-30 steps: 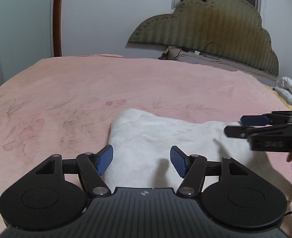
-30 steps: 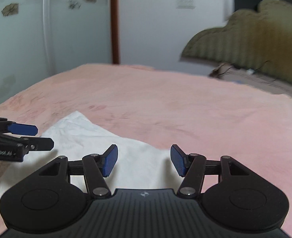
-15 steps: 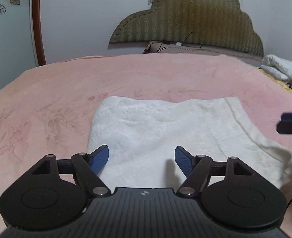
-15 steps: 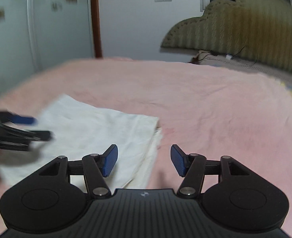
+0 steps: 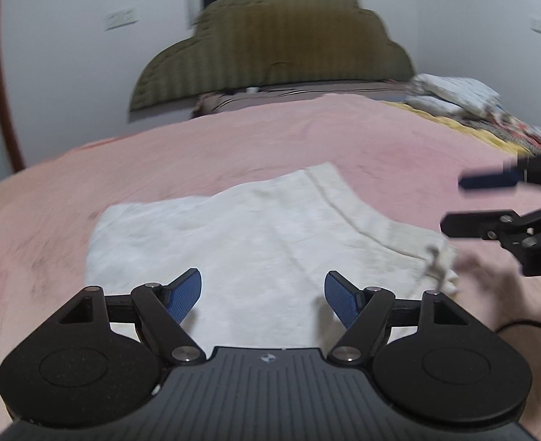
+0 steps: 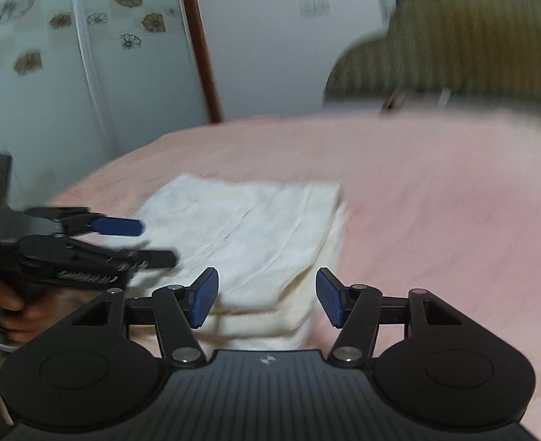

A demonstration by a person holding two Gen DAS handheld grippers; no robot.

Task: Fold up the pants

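Observation:
The white pants lie folded into a flat rectangle on the pink bedspread; they also show in the right wrist view. My left gripper is open and empty, just above the near edge of the pants. My right gripper is open and empty, over the near right corner of the folded stack. Each gripper shows in the other's view: the right one at the right edge, the left one at the left, both with jaws apart.
A padded olive headboard stands at the far end of the bed. Folded white bedding and a patterned blanket lie at the far right. A wall with flower tiles is at the left. A black cable runs near my right hand.
Both cameras have swung and lifted back a little from the pants. The right gripper has turned left towards the pants. Both stay open and empty; the pants have not moved.

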